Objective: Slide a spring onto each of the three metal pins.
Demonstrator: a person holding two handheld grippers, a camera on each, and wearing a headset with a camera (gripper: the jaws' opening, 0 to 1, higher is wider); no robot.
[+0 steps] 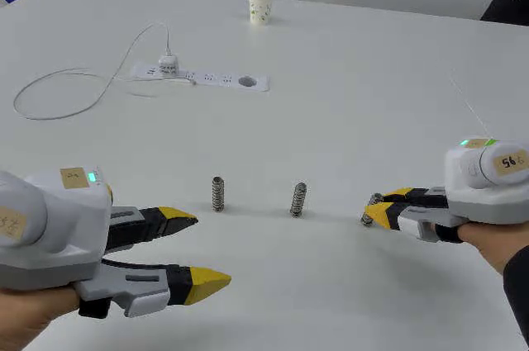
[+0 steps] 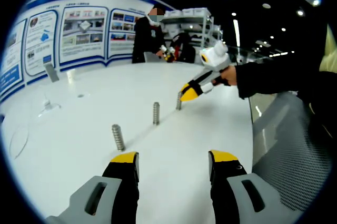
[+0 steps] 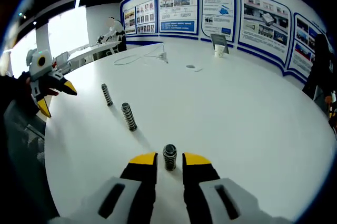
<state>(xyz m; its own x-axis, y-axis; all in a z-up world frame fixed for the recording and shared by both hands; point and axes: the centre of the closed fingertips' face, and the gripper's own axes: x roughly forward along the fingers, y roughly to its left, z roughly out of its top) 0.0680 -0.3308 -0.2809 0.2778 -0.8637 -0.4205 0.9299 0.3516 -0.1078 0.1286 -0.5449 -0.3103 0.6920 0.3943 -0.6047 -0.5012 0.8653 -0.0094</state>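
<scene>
1. Three springs stand in a row, long axes near vertical, tops up: left spring (image 1: 218,193), middle spring (image 1: 298,199), right spring (image 1: 369,209).
2. Right gripper (image 1: 376,205) sits right of the middle spring, at the right spring. Jaws are narrowed to a slim gap with that spring between the tips. Can't tell if the pads touch it.
3. Left gripper (image 1: 211,249) is front-left of the middle spring, jaws wide apart, holding nothing.
4. Surface is a plain white table (image 1: 372,78). Behind the middle spring lies a power strip (image 1: 202,78), its cable (image 1: 74,87) looping left. A paper cup (image 1: 260,6) stands further back.
5. Room is a showroom with blue-trimmed wall boards (image 3: 221,13) and ceiling strip lights. A person (image 2: 150,37) stands past the table.
6. The right gripper's label (image 1: 511,161) reads "56". The boards carry Chinese text, too small to read.
</scene>
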